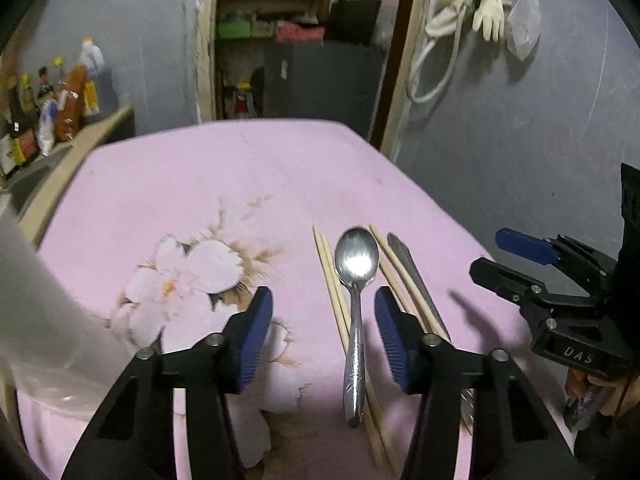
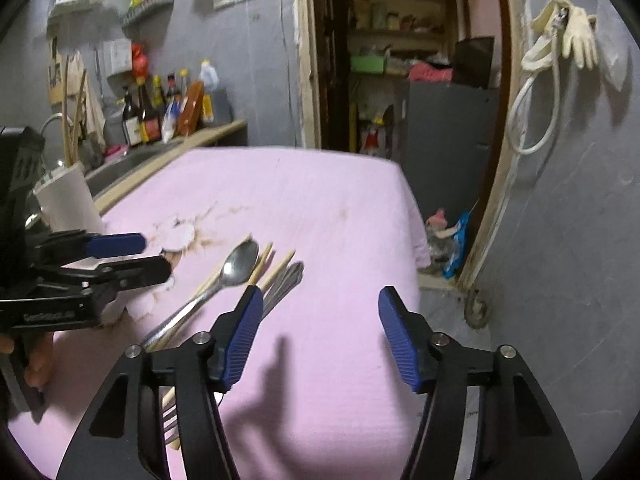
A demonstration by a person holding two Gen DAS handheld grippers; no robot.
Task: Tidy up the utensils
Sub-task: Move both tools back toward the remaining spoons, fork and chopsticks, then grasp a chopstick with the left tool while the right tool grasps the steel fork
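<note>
On the pink flowered tablecloth point(image 1: 240, 176) lie a metal spoon point(image 1: 356, 264), wooden chopsticks point(image 1: 332, 292) on both sides of it, and a fork point(image 1: 416, 280) on the right. My left gripper point(image 1: 324, 300) hovers over them, open, with the spoon's handle and one chopstick pair between its blue pads, which touch nothing. My right gripper point(image 2: 320, 296) stands open over bare cloth to the right of the utensils, its left finger point(image 2: 244, 332) just above the fork point(image 2: 286, 284). A white cup point(image 2: 68, 200) holding two sticks stands at the table's left.
Left of the table is a counter point(image 2: 208, 132) with sauce bottles point(image 2: 148, 116) and a sink. An open doorway point(image 2: 400, 80) lies beyond the table's far edge. Gloves and a hose point(image 2: 560, 40) hang on the grey wall at right. A hand point(image 2: 36, 356) grips the left tool.
</note>
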